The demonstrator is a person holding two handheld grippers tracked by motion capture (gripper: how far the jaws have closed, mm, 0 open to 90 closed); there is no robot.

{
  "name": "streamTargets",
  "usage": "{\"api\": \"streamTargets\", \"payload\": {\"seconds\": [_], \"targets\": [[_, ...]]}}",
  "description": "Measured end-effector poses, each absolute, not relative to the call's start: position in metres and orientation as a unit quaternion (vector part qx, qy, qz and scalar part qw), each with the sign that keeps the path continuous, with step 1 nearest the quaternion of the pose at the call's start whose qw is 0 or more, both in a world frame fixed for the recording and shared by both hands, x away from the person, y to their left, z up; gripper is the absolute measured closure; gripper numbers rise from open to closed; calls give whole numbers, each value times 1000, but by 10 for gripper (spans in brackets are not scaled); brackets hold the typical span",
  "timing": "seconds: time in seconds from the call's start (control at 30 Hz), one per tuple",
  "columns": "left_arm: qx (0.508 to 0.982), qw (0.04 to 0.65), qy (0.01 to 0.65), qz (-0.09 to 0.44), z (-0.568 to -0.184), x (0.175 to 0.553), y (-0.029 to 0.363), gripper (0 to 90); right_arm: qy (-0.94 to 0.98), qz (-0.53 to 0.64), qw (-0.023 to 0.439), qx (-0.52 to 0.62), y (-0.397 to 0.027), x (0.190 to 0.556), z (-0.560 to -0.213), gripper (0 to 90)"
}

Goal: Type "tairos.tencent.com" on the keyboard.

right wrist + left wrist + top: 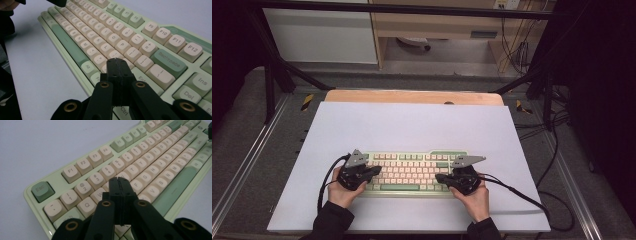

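White sheet [412, 125], pale-green keyboard [412, 172] (cream keys)

Left gripper [371, 171]: black body, grey three-cornered plate on top, two matte black jaws with flat faces.
Right gripper [439, 178]: same build, black body, grey three-cornered plate, black jaws.
Jaw links: black arms, each with a brass-coloured ringed pivot hole near the jaw and another at the base.
Cables: one black cable trails from each gripper.
Sleeves: dark, reaching to both wrists at the near edge of the worktop.
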State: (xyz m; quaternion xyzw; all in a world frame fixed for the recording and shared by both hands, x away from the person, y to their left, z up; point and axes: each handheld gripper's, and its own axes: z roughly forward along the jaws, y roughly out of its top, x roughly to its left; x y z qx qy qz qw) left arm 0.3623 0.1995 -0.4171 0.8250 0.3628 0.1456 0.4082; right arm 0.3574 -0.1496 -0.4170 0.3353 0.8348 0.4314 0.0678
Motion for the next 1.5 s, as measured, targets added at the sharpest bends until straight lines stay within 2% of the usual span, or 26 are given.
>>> {"api": "streamTargets", "payload": {"seconds": [0.87,1.5], "targets": [[816,418,372,145,-420,343,231,900,846,430,58,310,-113,360,-414,900],[814,421,375,142,-421,344,233,900,850,431,47,301,-76,370,-418,900]]}}
